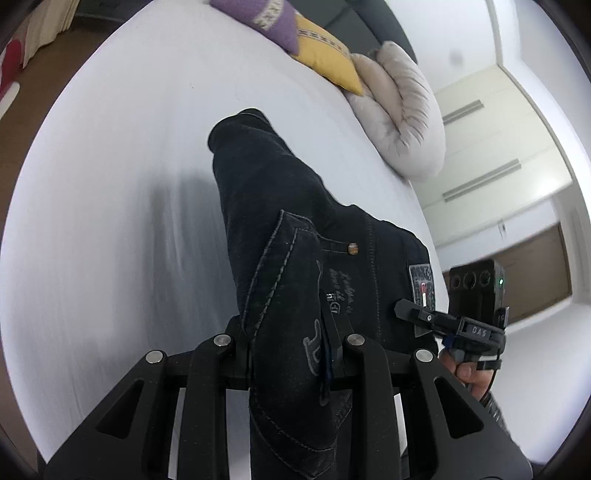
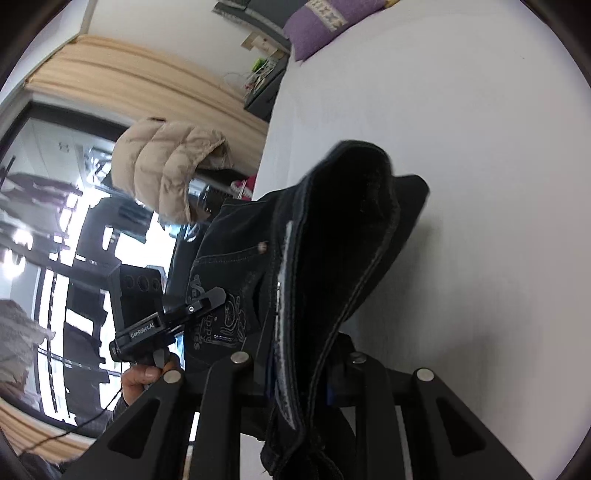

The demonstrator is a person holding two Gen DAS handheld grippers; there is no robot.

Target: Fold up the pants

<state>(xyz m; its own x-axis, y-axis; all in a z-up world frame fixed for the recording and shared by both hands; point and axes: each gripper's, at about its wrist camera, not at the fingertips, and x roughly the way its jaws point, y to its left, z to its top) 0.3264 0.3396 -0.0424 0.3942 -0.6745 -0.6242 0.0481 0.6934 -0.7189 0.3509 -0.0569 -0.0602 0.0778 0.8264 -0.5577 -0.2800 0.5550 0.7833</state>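
Both grippers (image 1: pixel 291 354) (image 2: pixel 299 369) clamp pants (image 1: pixel 280 206) (dark denim) above bed (image 1: pixel 110 147).

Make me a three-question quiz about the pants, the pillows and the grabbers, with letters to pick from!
1. Where are the cushions? A) far end of the bed B) on the floor C) on the pants
2. What colour are the pants? A) red B) dark, nearly black C) white
3. What is the left gripper doing? A) hanging open, holding nothing B) clamped on the pants C) holding a cushion

Answers: 1 A, the purple cushion and yellow cushion lie at the bed's far end. 2 B, the pants are dark denim. 3 B, the left gripper pinches the fabric, as does the right gripper.
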